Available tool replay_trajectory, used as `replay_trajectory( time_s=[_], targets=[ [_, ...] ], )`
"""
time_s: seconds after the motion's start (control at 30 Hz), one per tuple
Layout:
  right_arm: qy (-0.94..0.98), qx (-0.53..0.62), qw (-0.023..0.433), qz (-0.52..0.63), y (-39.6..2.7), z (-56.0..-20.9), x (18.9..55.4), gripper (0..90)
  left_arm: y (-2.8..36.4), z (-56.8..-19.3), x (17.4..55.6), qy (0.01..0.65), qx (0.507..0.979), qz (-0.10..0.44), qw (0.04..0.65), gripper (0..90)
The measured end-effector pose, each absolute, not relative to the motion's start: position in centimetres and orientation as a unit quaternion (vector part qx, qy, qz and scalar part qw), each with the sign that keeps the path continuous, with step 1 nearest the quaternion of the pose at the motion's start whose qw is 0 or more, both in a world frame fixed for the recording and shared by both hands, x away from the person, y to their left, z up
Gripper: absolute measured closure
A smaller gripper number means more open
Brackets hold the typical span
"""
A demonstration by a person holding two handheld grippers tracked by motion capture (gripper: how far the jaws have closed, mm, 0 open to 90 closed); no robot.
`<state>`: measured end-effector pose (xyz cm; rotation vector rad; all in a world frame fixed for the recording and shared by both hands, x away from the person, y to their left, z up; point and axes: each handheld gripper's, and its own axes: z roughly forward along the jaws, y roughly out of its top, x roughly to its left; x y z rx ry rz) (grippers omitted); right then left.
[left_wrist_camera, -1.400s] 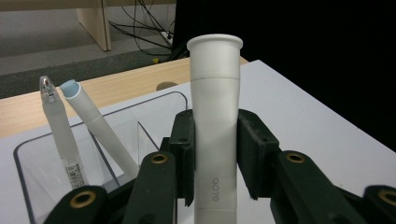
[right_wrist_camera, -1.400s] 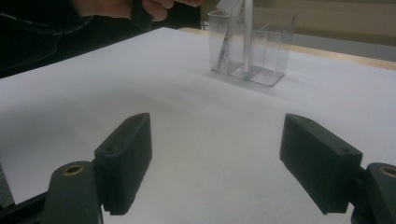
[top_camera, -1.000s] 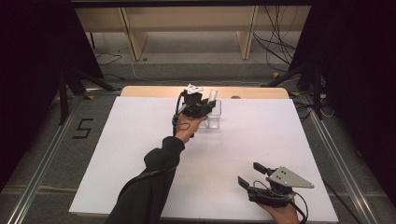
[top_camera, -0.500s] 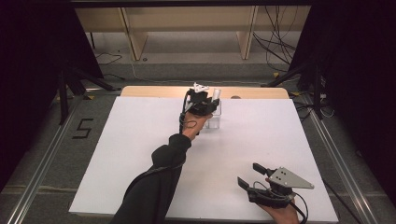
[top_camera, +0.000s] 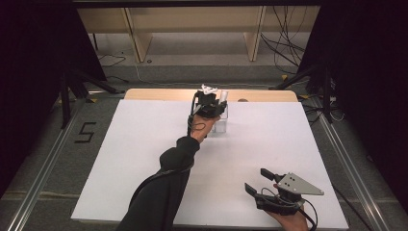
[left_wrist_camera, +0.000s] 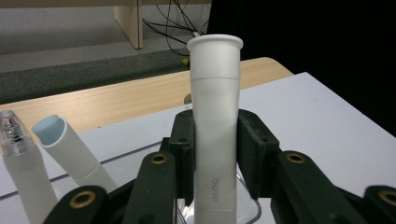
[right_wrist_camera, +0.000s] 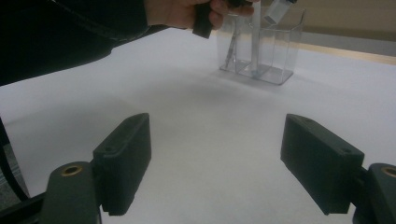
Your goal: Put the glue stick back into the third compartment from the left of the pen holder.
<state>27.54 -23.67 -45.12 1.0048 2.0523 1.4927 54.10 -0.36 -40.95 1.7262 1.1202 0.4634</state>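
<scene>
My left gripper [top_camera: 210, 103] is at the far middle of the table, shut on a white tube [left_wrist_camera: 215, 84] that stands upright between its jaws. The tube's lower end reaches into a clear plastic organiser [top_camera: 221, 126], whose rim [left_wrist_camera: 250, 211] lies just below the jaws. Two more pieces lean in the organiser: a white tube with a pale blue tip [left_wrist_camera: 70, 149] and a white one with a clear cap [left_wrist_camera: 16, 158]. My right gripper [top_camera: 258, 180] rests near the table's front right, open, with nothing between its jaws [right_wrist_camera: 229, 158]. It faces the organiser [right_wrist_camera: 261, 51].
The white table top [top_camera: 144, 159] has a wooden strip [top_camera: 159, 94] along its far edge. Beyond are the floor, wooden shelf legs [top_camera: 139, 43] and loose cables [top_camera: 288, 29]. Dark curtains stand at both sides. A person's sleeve [top_camera: 163, 187] crosses the table's middle.
My left gripper has shifted slightly to the right with the white tube, over the organiser. The right gripper has stayed still.
</scene>
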Motion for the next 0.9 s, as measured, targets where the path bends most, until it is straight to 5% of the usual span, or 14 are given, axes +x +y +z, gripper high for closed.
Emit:
replay_trajectory(
  time_s=[0.9],
  targets=[
    [0.739,0.356,0.209,0.533,-23.69,-45.14,27.44,25.5,-1.29,-41.84,54.40,0.468,0.714,0.197,0.483,68.8]
  ],
)
